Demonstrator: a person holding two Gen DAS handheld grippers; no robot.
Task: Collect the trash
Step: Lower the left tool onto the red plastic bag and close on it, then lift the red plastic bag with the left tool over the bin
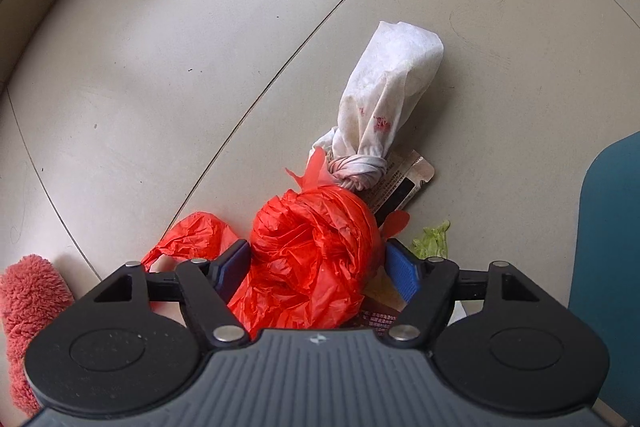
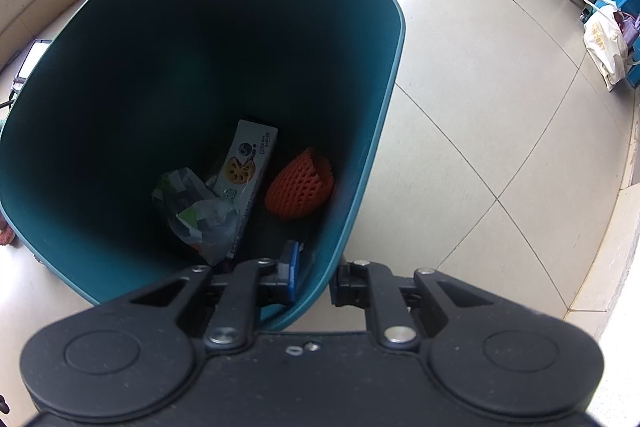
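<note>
Floor (image 1: 160, 47): pale tile, bare above and to the left of the litter, so the lift has free room on those sides. Bin (image 2: 384, 131): teal, open-topped, already holding a carton (image 2: 248, 163), a crumpled wrapper (image 2: 196, 211) and an orange foam net (image 2: 300, 189); its wall shows at the right edge of the left wrist view, so it stands near the pile.

Right gripper (image 2: 312, 277): clenched on the bin's near rim, 1 finger inside the wall, 1 outside.

Red bag (image 1: 316, 255): knotted plastic, lying on the floor directly between the 2 pads of the left gripper (image 1: 320, 263), which points straight down. The pads flank the bag's bulge; the left one seems to touch it, the right one shows a sliver of gap (no firm squeeze yet, by appearance). The left hand is plainly the nearer.

Wipe (image 1: 388, 95): white, knotted, long axis running up and away from the fingers, just beyond the bag. Sachet (image 1: 404, 187) under it; green scrap (image 1: 432, 241) to the right; pink slipper (image 1: 28, 307) at far left.
</note>
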